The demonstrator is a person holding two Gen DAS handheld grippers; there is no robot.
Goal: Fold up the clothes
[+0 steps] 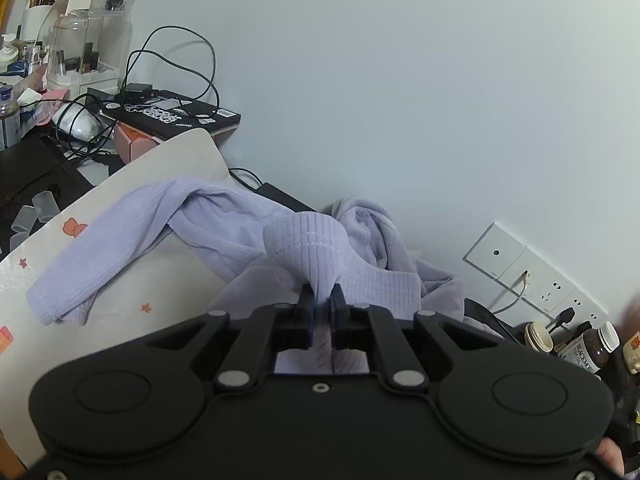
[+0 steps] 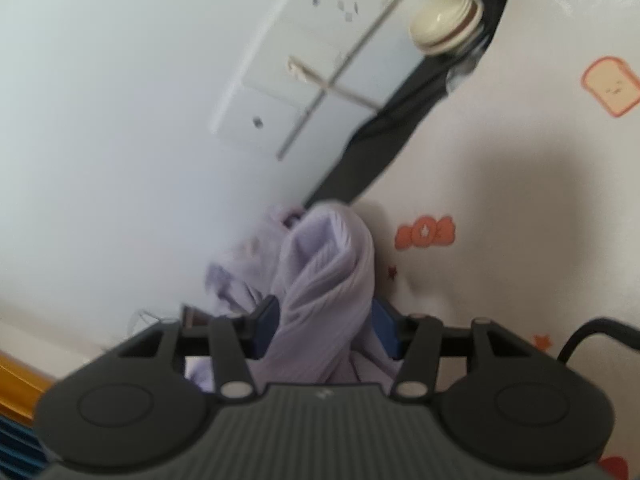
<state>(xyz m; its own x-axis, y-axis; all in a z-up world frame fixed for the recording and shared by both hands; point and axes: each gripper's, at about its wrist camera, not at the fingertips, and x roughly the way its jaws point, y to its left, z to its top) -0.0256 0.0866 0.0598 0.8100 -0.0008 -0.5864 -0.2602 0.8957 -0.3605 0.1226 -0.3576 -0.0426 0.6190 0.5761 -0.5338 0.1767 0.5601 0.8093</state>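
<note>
Lavender knitwear fills the middle of both views: a ribbed lilac sweater [image 1: 224, 236] lies bunched on the pale table mat [image 1: 120, 340] printed with little orange stars and toast slices, close against the white wall. The left gripper [image 1: 322, 304] has its jaws drawn narrow, pinching a ribbed band of the sweater and lifting it into a peak just in front of the fingers. From this camera one sleeve runs away from the wall socket panel [image 1: 520, 268], draped flat across the mat, while the rest of the garment is heaped between the gripper and that panel.

Only the left wrist view shows the clutter on the side far from the panel: a black laptop [image 1: 172, 114] covered in stickers, looping black cables [image 1: 176, 64], a clear cosmetics organiser [image 1: 86, 52] and brushes. Nearer the panel stand a dark supplement bottle [image 1: 592, 350] and a cream-lidded jar [image 1: 538, 338].

The right wrist view is tilted and blurred. The right gripper [image 2: 326, 328] is partly closed around a thick twisted roll of the lilac sweater [image 2: 328, 280], blue pads pressing it from both sides. Behind it the wall socket panel [image 2: 304, 68] slants across the wall, the cream-lidded jar [image 2: 446, 20] sits beyond the panel, and the table mat [image 2: 520, 184] spreads away from the panel, showing a toast print and an orange cartoon print that the other camera misses.
</note>
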